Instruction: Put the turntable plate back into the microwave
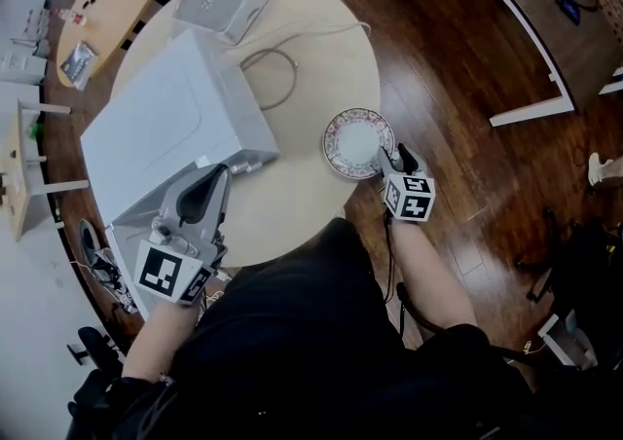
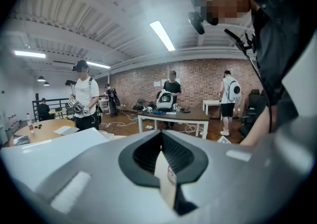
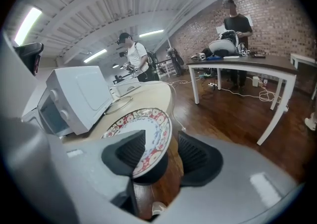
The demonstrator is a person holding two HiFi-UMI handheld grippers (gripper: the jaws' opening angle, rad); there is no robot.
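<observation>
The flower-patterned turntable plate (image 1: 352, 141) lies flat near the right edge of the round table (image 1: 321, 49). My right gripper (image 1: 397, 158) is at the plate's near right rim. In the right gripper view the plate (image 3: 148, 129) has its rim between the jaws of that gripper (image 3: 161, 141), which stand open. The white microwave (image 1: 165, 127) sits on the table's left side and is also seen from the right gripper (image 3: 74, 99). My left gripper (image 1: 216, 180) is at the microwave's front. There it (image 2: 161, 156) is shut on a thin white panel, apparently the door's edge.
A white box-shaped appliance (image 1: 222, 2) and a looped cable (image 1: 273, 78) lie on the table behind the microwave. A white-framed desk (image 1: 526, 29) stands on the wooden floor to the right. Several people (image 2: 84, 99) stand further off in the room.
</observation>
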